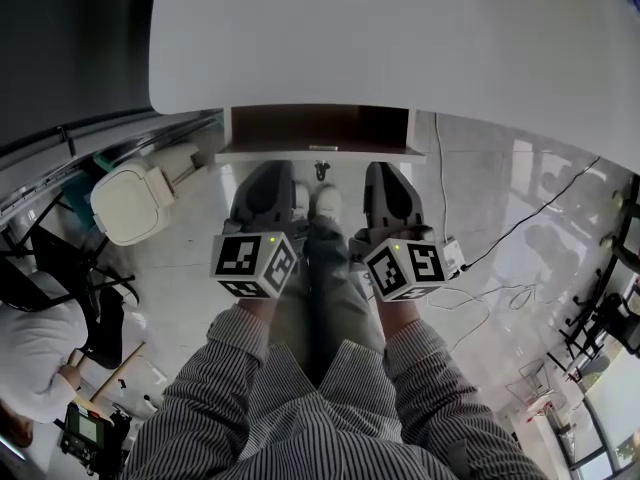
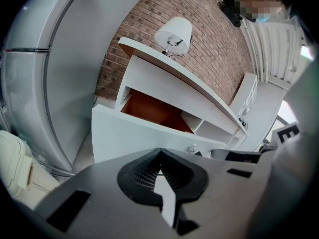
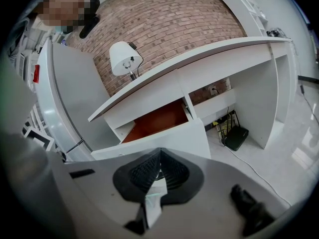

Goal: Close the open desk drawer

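The white desk (image 1: 400,38) has its drawer (image 1: 320,152) pulled out, showing a brown inside (image 1: 320,126). My left gripper (image 1: 270,173) and right gripper (image 1: 390,175) hang side by side just short of the drawer front, both pointing at it. In the left gripper view the shut left gripper (image 2: 159,152) sits low before the drawer front (image 2: 139,136). From the right gripper view, the right gripper (image 3: 160,151) is shut too, with the drawer front (image 3: 169,142) just beyond it. Neither holds anything, and I cannot tell whether either touches the drawer.
A cream chair (image 1: 132,202) stands on the floor at left. Cables (image 1: 520,230) and a small white box (image 1: 452,256) lie at right. A black router (image 3: 235,137) sits under the desk. A white lamp (image 3: 124,57) stands on the desk by the brick wall. A person (image 1: 35,368) crouches at lower left.
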`<state>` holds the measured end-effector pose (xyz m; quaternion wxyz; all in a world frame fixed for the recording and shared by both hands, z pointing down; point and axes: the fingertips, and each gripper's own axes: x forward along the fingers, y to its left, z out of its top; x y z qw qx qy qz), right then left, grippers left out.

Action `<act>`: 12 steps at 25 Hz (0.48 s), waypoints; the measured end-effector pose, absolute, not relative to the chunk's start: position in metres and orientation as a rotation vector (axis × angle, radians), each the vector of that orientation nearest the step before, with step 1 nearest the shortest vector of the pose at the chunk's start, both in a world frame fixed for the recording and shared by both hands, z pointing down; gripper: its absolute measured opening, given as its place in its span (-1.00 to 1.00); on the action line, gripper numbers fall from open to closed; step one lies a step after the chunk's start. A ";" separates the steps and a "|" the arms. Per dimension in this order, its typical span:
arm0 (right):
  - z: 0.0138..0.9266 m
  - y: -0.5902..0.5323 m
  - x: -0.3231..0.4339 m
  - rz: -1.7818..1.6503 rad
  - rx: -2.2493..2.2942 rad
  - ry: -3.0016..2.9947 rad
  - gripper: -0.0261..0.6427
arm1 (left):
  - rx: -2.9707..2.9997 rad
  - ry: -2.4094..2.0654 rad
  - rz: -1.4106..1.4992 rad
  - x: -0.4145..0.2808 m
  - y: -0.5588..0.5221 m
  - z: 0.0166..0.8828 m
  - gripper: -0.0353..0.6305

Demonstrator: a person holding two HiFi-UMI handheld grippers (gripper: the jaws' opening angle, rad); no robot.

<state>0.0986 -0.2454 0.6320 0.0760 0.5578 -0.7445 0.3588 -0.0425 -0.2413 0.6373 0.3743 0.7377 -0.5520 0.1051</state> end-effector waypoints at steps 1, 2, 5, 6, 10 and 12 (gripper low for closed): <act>0.632 -0.249 0.099 1.079 1.679 -2.230 -0.87 | 1.895 -1.410 0.271 -0.042 -0.245 0.637 -0.86; 0.632 -0.253 0.099 1.082 1.685 -2.228 -0.87 | 1.901 -1.405 0.272 -0.042 -0.248 0.637 -0.86; 0.633 -0.265 0.100 1.091 1.704 -2.217 -0.87 | 1.914 -1.384 0.269 -0.041 -0.258 0.637 -0.86; 0.632 -0.268 0.100 1.093 1.710 -2.212 -0.87 | 1.917 -1.376 0.273 -0.041 -0.261 0.637 -0.86; 0.632 -0.282 0.102 1.107 1.711 -2.199 -0.87 | 1.907 -1.358 0.284 -0.040 -0.274 0.637 -0.86; 0.633 -0.289 0.102 1.123 1.707 -2.191 -0.87 | 1.897 -1.355 0.288 -0.039 -0.281 0.637 -0.86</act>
